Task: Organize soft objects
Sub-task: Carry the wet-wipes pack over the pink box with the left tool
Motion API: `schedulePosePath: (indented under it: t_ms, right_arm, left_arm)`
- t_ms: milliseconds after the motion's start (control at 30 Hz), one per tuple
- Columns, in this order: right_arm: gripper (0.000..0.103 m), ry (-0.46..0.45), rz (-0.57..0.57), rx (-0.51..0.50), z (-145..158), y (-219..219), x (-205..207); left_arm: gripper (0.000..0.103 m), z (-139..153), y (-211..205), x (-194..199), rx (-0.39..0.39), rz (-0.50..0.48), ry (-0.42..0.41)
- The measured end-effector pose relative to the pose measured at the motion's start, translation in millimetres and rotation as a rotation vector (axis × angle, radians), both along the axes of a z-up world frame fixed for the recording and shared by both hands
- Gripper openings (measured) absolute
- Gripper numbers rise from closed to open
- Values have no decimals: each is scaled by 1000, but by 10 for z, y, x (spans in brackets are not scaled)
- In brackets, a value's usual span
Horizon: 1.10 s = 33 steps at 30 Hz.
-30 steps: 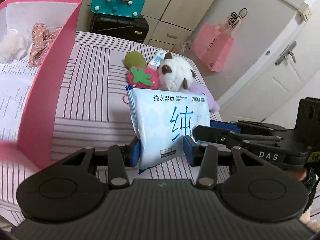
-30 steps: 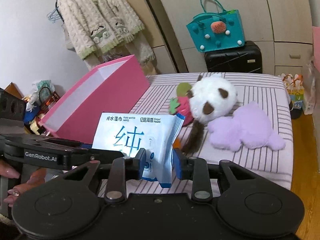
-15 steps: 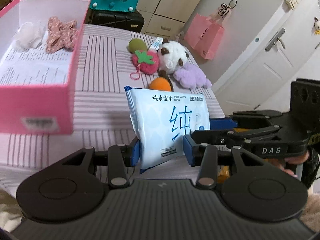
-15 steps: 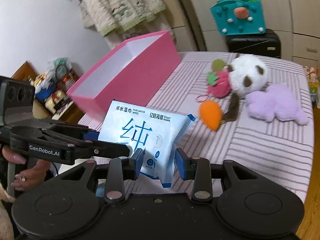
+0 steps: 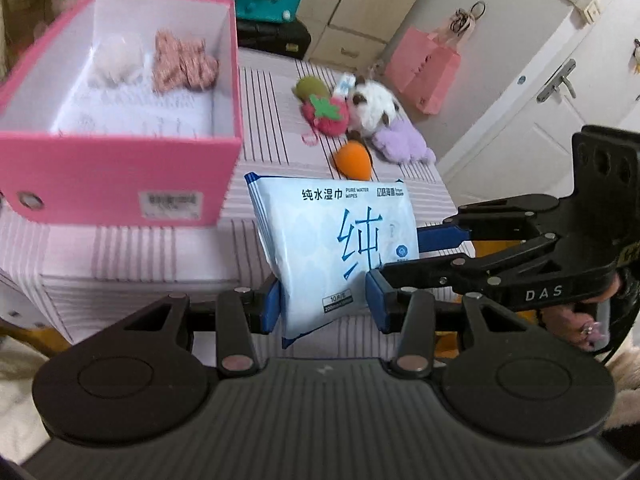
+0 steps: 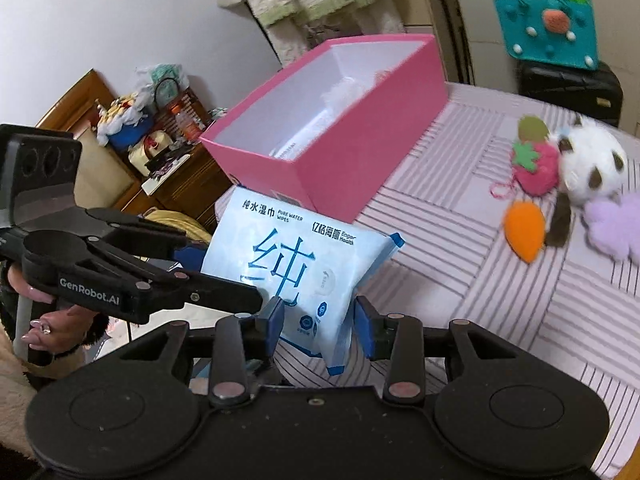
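A light-blue pack of wet wipes [image 5: 332,240] [image 6: 296,264] hangs in the air above the striped bed, off the near right corner of the pink box [image 5: 120,176] [image 6: 360,140]. My left gripper [image 5: 324,304] [image 6: 220,276] is shut on its lower corner. The right gripper [image 6: 318,324] [image 5: 416,254] has the pack's other end between its blue pads; its jaws are opening and a thin gap shows at the right pad. Inside the box lie a floral cloth [image 5: 182,64] and a white soft thing [image 5: 118,58].
Farther along the bed lie a strawberry plush [image 5: 324,114], a panda plush [image 5: 374,106], a purple plush [image 5: 400,144] and an orange carrot plush [image 5: 352,158]. A teal bag [image 6: 548,28] sits on a black suitcase behind the bed. A person's hands hold both grippers.
Both grippers have carried the pack back from the plush toys toward the box's near end, and the box's inside has come into view. The right gripper's pads have spread apart a little.
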State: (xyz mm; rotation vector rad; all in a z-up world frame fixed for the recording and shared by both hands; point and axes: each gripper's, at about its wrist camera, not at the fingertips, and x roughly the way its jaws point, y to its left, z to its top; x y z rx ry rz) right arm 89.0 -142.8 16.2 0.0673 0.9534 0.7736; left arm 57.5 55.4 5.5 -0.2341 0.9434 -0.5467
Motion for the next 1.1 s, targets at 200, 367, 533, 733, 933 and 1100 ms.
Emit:
schedulePosePath:
  t_ms: [200,367,533,733,933,1100]
  right_arm:
    - [48,-68,13,-23,266,154,87]
    - [51,-152,16,-25,481,318,224]
    - [51,-224,-4,-6,640,451,516]
    - [51,-279,-27,20,726,649,996]
    - [45,-287,-34,17,630,891,1418]
    - [41,-208,-87,21,454,1067,1803]
  left_arm:
    - [43,186,137,59,-12,-3,-41]
    - [43,343,281,206,-16,5,-97]
    - [43,532,422,476,-27,44,-171]
    - [43,616,662,939,-63,123,-188]
    - [43,491,885,1404,-78,203,-120]
    - [41,286,967,1767,-62,254,-35]
